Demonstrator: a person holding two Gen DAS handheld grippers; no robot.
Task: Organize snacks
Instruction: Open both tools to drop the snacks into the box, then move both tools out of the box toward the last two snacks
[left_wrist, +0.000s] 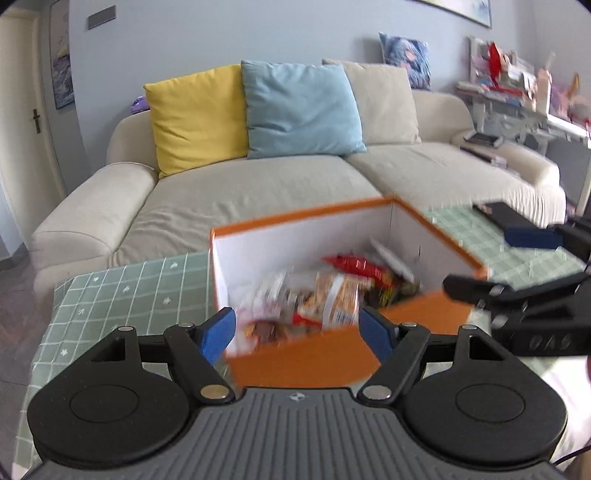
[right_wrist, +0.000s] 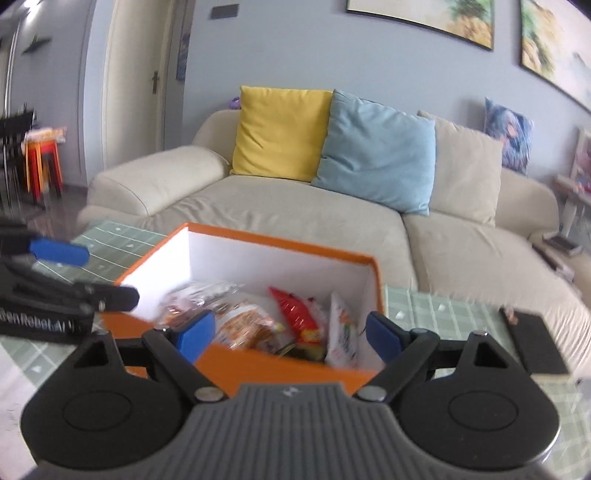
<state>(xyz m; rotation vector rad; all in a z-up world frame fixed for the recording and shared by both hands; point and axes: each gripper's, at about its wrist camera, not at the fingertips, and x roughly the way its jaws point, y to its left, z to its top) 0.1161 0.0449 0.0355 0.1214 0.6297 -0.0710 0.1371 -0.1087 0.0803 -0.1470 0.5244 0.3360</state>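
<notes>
Left gripper (left_wrist: 295, 332): your jaws stand apart, empty.
Right gripper (right_wrist: 286, 334): likewise apart, empty.
Snack packets (right_wrist: 258, 325): heaped inside the orange box (left_wrist: 314, 360), on the near table.
Handling: probably light, crinkly, slippery; pinch a sealed edge.

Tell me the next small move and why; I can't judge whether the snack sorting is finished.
Probably draw both tongs back and look over the table for stray packets. The left tongs and right tongs are open and hold nothing, while the snack packets lie inside the orange box. No loose packet shows on the tablecloth.
</notes>
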